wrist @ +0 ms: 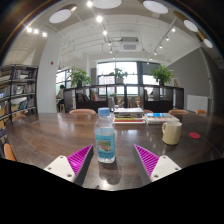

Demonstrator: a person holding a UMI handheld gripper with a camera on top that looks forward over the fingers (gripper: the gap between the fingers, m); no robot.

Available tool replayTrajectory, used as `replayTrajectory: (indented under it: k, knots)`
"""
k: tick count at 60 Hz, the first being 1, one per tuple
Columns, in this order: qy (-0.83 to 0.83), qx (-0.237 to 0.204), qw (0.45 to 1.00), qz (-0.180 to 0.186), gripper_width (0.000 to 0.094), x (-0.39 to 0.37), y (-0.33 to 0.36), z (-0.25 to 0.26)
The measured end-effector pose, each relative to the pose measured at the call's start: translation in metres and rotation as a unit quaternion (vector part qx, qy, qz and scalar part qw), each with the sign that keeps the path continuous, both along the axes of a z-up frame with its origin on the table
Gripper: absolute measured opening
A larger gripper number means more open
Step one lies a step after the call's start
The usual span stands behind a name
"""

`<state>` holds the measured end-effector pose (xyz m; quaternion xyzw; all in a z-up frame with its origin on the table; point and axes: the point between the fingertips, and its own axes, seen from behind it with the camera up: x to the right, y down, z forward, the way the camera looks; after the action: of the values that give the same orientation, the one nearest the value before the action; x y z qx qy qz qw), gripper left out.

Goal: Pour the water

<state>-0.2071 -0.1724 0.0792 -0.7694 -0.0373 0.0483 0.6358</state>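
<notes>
The gripper (113,160) stood wide open, its lower parts cut off from view, with the water bottle (105,137) upright on the wooden table (60,135) between and just beyond the fingertips, untouched. Farther right sat a pale mug (172,131); behind lay books (131,116), titles unreadable.

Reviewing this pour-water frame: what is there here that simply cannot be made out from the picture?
- Bottle, gripper view: its base sits below the fingertips; label print too small to read.
- Mug, gripper view: its inside is hidden by its own rim, so whether it holds anything cannot be told.
- Gripper: open, the bottle between its fingers; any contact cannot be told.
- Books beyond: titles too small.
</notes>
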Motion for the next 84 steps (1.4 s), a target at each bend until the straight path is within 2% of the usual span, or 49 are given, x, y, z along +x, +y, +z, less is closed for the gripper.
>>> replayTrajectory:
  k: [8, 22, 30, 32, 34, 42, 48, 58, 65, 75, 84]
  knots:
    - [-0.008, -0.001, 1.000, -0.014, 0.0819, -0.010, 0.037, -0.002]
    - [-0.001, -0.001, 1.000, -0.006, 0.0805, -0.032, 0.086, -0.006]
    - [0.008, 0.009, 1.000, -0.001, 0.0662, -0.039, 0.098, -0.002]
    - [0.007, 0.014, 1.000, -0.004, 0.0586, -0.038, 0.099, -0.001]
    - [0.006, 0.018, 1.000, -0.010, 0.0472, -0.036, 0.101, 0.001]
    - [-0.001, 0.021, 1.000, 0.023, 0.0391, -0.047, 0.101, 0.000]
    - [-0.006, 0.025, 0.999, 0.026, 0.0300, -0.044, 0.105, -0.001]
    - [0.013, 0.028, 0.999, 0.031, 0.0298, -0.045, 0.108, -0.001]
    - [0.059, 0.006, 0.998, 0.023, 0.0295, -0.029, 0.112, 0.005]
    - [0.191, 0.009, 0.981, -0.019, 0.0300, 0.030, 0.135, 0.043]
    - [0.381, 0.015, 0.923, -0.048, 0.0300, 0.092, 0.161, 0.067]
